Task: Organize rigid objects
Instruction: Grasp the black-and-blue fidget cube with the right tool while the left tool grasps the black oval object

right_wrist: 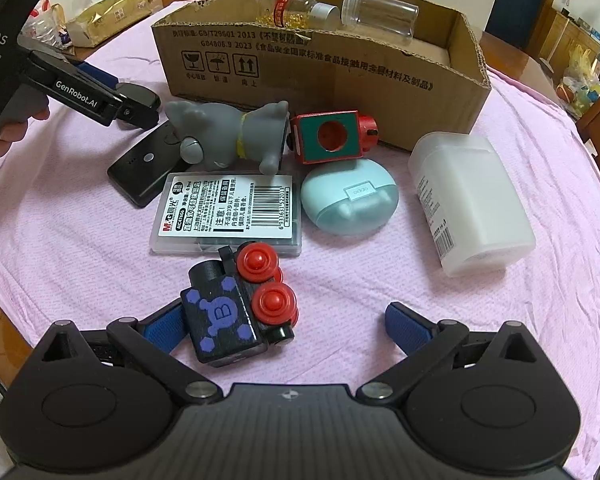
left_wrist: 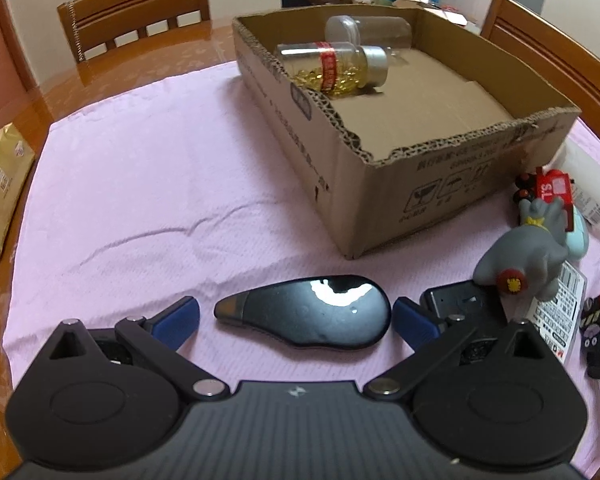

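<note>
Left wrist view: left gripper (left_wrist: 296,318) spread wide over pink cloth (left_wrist: 140,184) on the desk, a glossy black teardrop-shaped device (left_wrist: 308,314) lying flat between the blue fingertips (left_wrist: 178,320), touching neither; long axis runs left-right, narrow grey tip pointing left. Cardboard box (left_wrist: 380,184) sits beyond it, holding a capsule bottle (left_wrist: 332,66) and a clear jar (left_wrist: 370,32), both on their sides. Grey toy animal (left_wrist: 520,258) lies at right, near the box corner. Right wrist view shows what the left barely catches: black toy block with purple marks and red knobs (right_wrist: 240,304), clear M&G case (right_wrist: 228,212), mint earbud case (right_wrist: 350,202), white plastic container (right_wrist: 470,204), red-and-teal cube (right_wrist: 332,134), flat black device (right_wrist: 146,168). Right gripper (right_wrist: 284,320) also spread; the toy block lies tilted beside its left fingertip, contact unclear, well apart from the right one. Left gripper also appears there at far left, hand-held, over the teardrop device.
</note>
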A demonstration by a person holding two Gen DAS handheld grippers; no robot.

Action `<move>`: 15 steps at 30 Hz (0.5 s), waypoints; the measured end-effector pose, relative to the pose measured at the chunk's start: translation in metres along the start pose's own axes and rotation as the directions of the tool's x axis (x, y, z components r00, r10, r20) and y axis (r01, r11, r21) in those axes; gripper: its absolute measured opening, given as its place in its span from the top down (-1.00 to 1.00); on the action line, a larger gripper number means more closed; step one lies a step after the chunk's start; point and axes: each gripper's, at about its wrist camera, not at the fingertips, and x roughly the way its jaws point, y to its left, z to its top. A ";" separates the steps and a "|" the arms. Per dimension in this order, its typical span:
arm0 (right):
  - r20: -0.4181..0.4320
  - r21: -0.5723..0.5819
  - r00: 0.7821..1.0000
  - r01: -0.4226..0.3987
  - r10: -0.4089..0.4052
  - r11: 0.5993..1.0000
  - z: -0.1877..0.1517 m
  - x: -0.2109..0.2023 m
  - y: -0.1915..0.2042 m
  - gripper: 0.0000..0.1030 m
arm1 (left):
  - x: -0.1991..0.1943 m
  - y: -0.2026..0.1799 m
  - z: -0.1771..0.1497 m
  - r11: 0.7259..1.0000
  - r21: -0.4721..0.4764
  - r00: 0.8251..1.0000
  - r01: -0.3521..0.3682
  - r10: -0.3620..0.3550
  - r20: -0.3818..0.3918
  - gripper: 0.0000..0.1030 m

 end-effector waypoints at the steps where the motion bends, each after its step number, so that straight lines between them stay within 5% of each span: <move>1: 0.003 -0.001 1.000 -0.001 0.001 1.000 -0.001 0.000 0.000 -1.00 | -0.001 0.000 -0.001 1.000 0.007 1.000 0.004 -0.004 0.005 -0.96; 8: 0.015 -0.011 1.000 -0.007 0.007 1.000 -0.004 -0.003 -0.001 -1.00 | -0.006 -0.004 -0.003 1.000 0.011 1.000 0.013 -0.013 0.024 -0.74; 15: 0.012 -0.010 1.000 -0.007 0.007 1.000 -0.003 -0.004 -0.001 -1.00 | -0.017 -0.012 -0.013 0.990 -0.125 0.997 -0.068 0.065 -0.035 -0.74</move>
